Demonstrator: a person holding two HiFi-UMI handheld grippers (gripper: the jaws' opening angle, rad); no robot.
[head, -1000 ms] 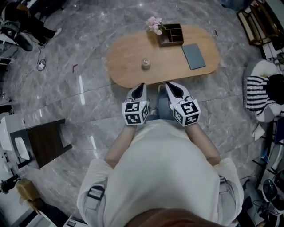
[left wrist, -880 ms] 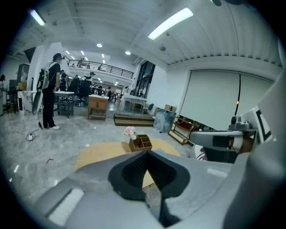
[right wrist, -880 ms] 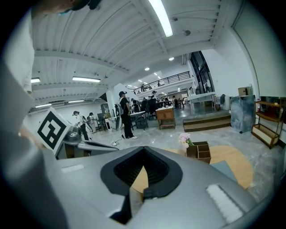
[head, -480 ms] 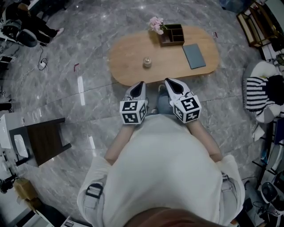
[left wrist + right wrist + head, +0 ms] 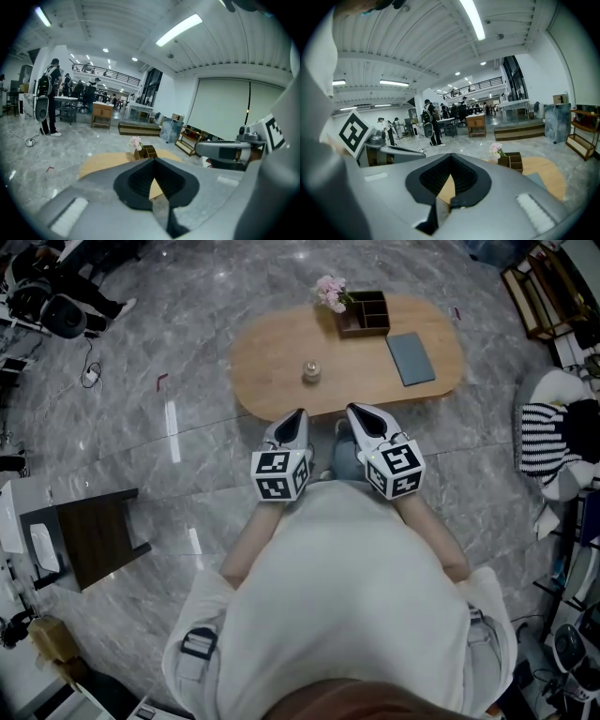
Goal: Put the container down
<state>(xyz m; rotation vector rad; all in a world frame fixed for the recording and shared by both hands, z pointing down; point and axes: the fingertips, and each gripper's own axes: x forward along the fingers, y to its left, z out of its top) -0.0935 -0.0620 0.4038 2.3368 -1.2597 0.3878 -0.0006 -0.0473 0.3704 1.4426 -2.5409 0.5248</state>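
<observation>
Left gripper risen, container seemingly ahead

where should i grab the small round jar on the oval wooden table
Grip the small round jar across its sides, coming from the near edge of the oval wooden table. It stands upright and alone, with bare tabletop around it, so there is likely room either side.

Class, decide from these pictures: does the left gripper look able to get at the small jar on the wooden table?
Probably yes. The left gripper points toward the jar, and only bare table lies between them. Its jaws are shut and empty, so they would have to open first.
</observation>
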